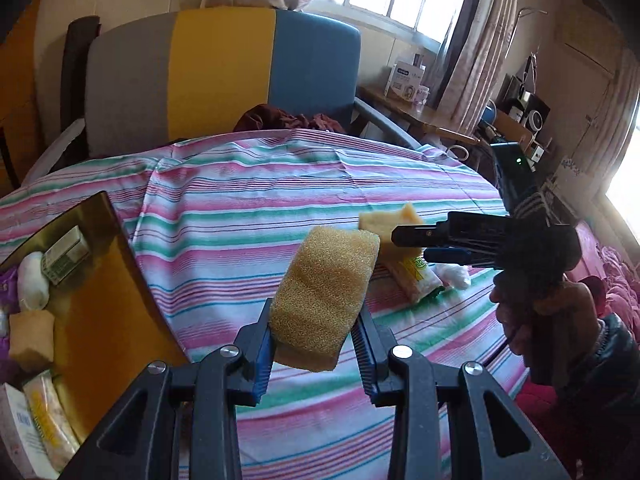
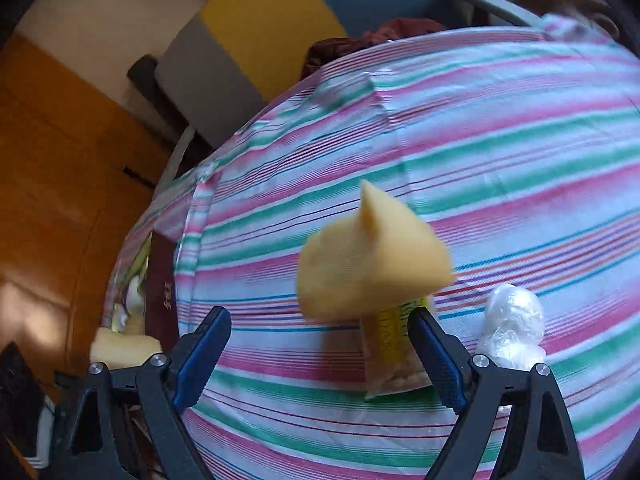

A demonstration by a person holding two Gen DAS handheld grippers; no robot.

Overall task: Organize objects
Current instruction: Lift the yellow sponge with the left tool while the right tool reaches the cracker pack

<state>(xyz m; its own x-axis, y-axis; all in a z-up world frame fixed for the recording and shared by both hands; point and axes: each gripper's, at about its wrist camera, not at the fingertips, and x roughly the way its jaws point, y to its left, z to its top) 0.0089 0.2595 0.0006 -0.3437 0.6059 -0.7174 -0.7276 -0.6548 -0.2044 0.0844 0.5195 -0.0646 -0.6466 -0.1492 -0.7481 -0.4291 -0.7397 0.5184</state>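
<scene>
Nearest, the left gripper [image 1: 316,344] clamps a yellow sponge [image 1: 324,296], its long axis pointing away and slightly right, above the striped cloth [image 1: 240,208]. Left, a brown box [image 1: 100,280] holds packets and another sponge. Farther right, the right gripper [image 2: 320,356], jaws wide, nears a pale sponge [image 2: 368,264].

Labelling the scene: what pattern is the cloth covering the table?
The cloth has pink, green and white stripes with thin red and blue lines; clearest in the left wrist view.
</scene>
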